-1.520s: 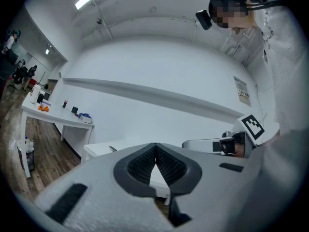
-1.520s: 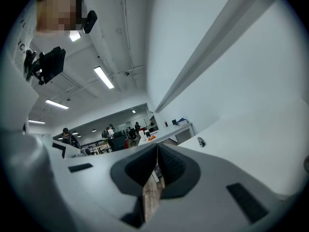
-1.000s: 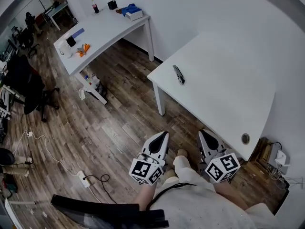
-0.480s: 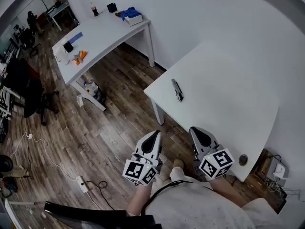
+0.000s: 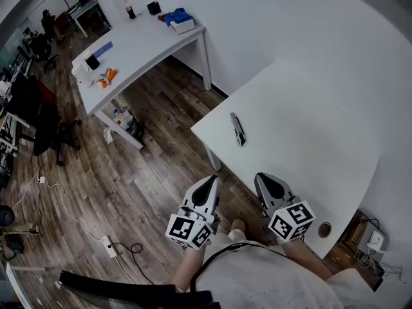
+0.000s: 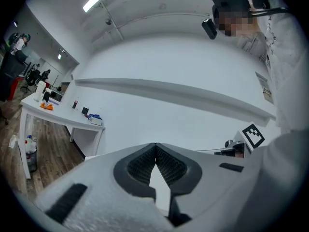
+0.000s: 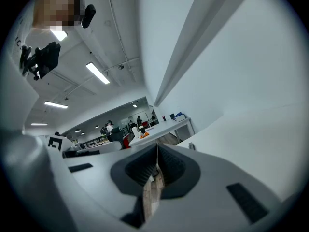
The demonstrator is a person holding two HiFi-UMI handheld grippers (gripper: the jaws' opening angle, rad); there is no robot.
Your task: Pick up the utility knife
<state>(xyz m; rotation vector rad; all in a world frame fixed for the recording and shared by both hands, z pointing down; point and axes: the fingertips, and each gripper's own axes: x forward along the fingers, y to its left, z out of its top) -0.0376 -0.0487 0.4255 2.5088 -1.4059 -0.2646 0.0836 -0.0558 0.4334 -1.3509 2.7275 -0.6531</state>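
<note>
The utility knife (image 5: 238, 129), dark and slim, lies on the white table (image 5: 302, 140) near its left corner. My left gripper (image 5: 213, 181) hangs over the wooden floor short of the table's near edge, jaws shut and empty. My right gripper (image 5: 263, 178) is level with the table's near edge, also shut on nothing. Both point toward the table, well short of the knife. In the left gripper view the tips (image 6: 155, 144) meet; in the right gripper view the tips (image 7: 157, 145) meet, and a sliver of the knife (image 7: 191, 146) shows beyond them.
A second white table (image 5: 138, 44) at the upper left carries a bottle, a cup, orange items and a blue and white box. Office chairs (image 5: 38, 118) and cables (image 5: 109, 243) sit on the floor at the left. A cable hole (image 5: 324, 230) marks the near table's right corner.
Both grippers have advanced toward the near table; the table and knife now lie closer in the head view. The jaws stayed shut.
</note>
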